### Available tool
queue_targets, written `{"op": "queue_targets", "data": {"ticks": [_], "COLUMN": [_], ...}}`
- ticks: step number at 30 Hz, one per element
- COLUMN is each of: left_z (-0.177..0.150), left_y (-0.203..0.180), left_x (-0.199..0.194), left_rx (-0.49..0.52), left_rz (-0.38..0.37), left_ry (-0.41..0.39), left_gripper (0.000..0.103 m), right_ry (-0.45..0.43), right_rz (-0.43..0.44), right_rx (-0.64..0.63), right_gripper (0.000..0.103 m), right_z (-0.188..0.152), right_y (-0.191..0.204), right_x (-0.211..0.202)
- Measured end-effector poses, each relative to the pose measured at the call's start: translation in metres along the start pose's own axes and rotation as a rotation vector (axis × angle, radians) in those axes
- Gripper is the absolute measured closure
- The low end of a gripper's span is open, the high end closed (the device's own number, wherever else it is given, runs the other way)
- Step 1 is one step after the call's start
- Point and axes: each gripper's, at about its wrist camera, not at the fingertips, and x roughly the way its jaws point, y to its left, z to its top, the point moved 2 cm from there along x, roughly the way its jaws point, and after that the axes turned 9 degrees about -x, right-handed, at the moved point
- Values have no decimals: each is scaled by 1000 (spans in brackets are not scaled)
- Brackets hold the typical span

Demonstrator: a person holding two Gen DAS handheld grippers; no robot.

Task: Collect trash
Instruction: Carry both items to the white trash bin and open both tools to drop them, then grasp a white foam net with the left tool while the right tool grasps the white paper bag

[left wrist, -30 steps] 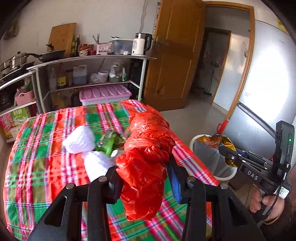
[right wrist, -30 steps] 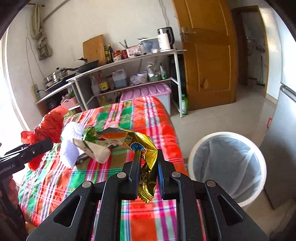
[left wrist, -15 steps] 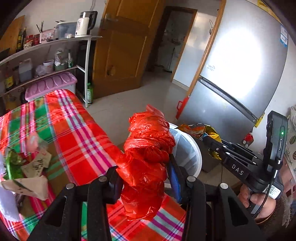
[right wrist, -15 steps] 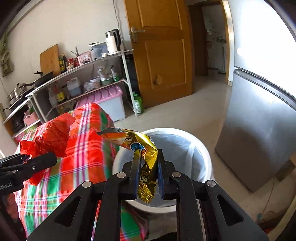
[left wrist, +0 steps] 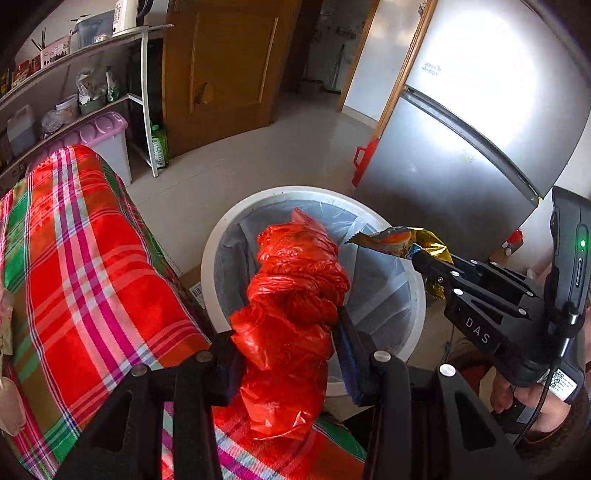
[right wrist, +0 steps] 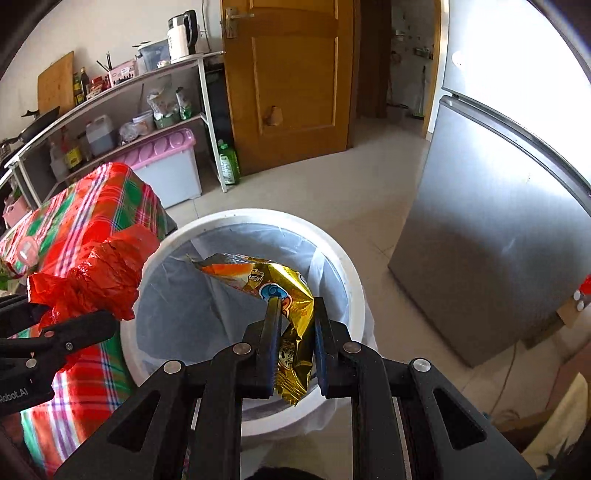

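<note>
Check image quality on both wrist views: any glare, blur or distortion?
Left wrist: blown-out glare on the fridge door, fisheye bends the shelf, dark corner vignette; red bag sharp. Right wrist: glare on the fridge's upper edge, door frame bowed, plaid tablecloth slightly soft; gold wrapper crisp.

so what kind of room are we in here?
Likely a home kitchen: silver steel fridge, white metal shelving with oil bottles and a white electric kettle, and a white round lined trash bin.
</note>
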Motion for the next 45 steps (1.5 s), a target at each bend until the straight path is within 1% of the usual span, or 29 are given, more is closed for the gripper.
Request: {"op": "queue_targets", "data": {"ticks": [4, 6, 7, 8, 9, 11, 12, 17, 20, 24, 27, 29, 30, 32, 34, 40, 45], "left_z": [-2, -2, -1, 0, 0, 0, -1, 1, 0, -3, -6, -7, -9, -12, -17, -34, -57], "left_y": [-3, -4, -3, -2, -2, -1, -1, 6, 8, 23, 39, 51, 58, 70, 84, 129, 167], "left_x": [9, 12, 14, 14, 14, 14, 12, -1, -19, -47, -68, -84, -93, -108, -123, -166, -192], "left_rx": [21, -1, -10, -11, -6, -13, -15, -16, -3, -27, -53, -79, -95, -113, -136, -206, -271], "left_rz": [25, 9, 6, 14, 22, 28, 25, 31, 38, 43, 75, 82, 100, 132, 161, 245, 312], "left_ry": [18, 40, 43, 37, 31, 33, 30, 2, -47, -106, -154, -188, -211, -251, -283, -354, -372], "left_gripper": [55, 47, 38, 35, 35, 35, 35, 34, 32, 31, 30, 28, 27, 22, 21, 17, 15], "right_ry": [36, 49, 57, 66, 70, 70, 69, 47, 16, -35, -78, -108, -123, -153, -178, -207, -230], "right_rz": [-25, -29, -27, -31, -37, -32, -24, -30, -22, -2, 23, 41, 54, 88, 127, 244, 358], "right_rx": [-18, -22, -26, -30, -33, -32, -31, -24, -25, -28, -34, -41, -46, -64, -87, -158, -219], "right_gripper": [84, 81, 79, 75, 68, 58, 55, 55, 55, 55, 55, 55, 55, 55, 55, 55, 53], "right_z": [0, 0, -2, -4, -5, -6, -7, -5, -2, 4, 10, 14, 15, 20, 24, 30, 34], "right_y": [-1, 0, 0, -1, -1, -1, -1, 1, 8, 20, 34, 45, 50, 66, 83, 135, 179], "right_x": [18, 22, 23, 25, 26, 27, 26, 18, 6, -12, -28, -36, -41, -50, -57, -65, -66]}}
